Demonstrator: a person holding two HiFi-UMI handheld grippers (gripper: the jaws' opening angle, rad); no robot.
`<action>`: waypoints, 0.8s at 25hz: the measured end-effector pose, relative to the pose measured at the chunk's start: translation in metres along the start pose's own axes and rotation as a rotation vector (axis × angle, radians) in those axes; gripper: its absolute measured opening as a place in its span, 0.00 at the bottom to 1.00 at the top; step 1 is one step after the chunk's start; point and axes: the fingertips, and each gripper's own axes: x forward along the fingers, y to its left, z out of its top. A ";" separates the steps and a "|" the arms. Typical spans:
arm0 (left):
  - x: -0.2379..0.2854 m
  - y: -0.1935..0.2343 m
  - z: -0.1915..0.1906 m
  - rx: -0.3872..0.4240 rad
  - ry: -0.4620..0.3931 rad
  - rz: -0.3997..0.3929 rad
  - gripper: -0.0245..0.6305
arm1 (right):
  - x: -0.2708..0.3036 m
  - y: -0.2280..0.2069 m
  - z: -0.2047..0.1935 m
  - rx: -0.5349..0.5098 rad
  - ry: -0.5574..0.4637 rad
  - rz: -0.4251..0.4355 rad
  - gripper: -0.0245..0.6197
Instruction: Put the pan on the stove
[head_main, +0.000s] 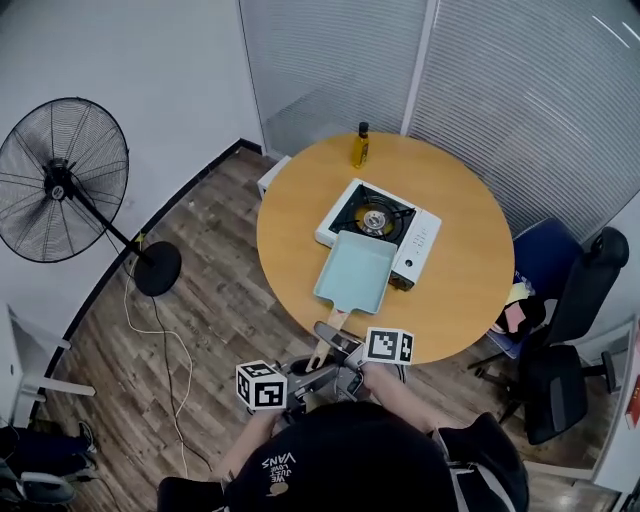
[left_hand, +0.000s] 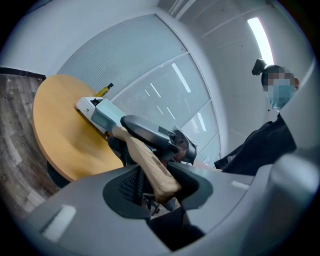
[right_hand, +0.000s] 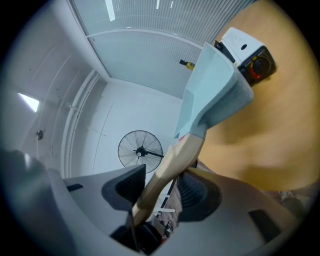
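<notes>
A pale green rectangular pan (head_main: 355, 270) with a wooden handle (head_main: 327, 340) lies over the round table (head_main: 300, 215), its far edge against the front of the white gas stove (head_main: 378, 222). The handle sticks out past the table's near edge. My left gripper (head_main: 312, 372) is shut on the handle's end (left_hand: 152, 167). My right gripper (head_main: 338, 345) clamps the handle (right_hand: 172, 160) a little closer to the pan (right_hand: 210, 90). In the right gripper view the pan's underside shows above the tabletop, with the stove (right_hand: 247, 50) beyond it. The burner (head_main: 375, 216) is bare.
A yellow oil bottle (head_main: 360, 145) stands at the table's far edge behind the stove. A standing fan (head_main: 65, 180) with a cable is on the floor at left. An office chair (head_main: 560, 320) is to the right. A person in dark clothes (left_hand: 270, 140) is beside me.
</notes>
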 end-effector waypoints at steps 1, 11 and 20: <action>0.008 0.003 0.005 0.002 -0.002 0.000 0.23 | -0.001 -0.002 0.010 0.000 -0.002 0.004 0.32; 0.061 0.029 0.051 0.020 -0.043 0.028 0.23 | 0.002 -0.017 0.082 -0.026 0.007 0.028 0.32; 0.076 0.059 0.083 0.016 -0.004 -0.006 0.22 | 0.023 -0.030 0.123 -0.025 -0.037 0.002 0.32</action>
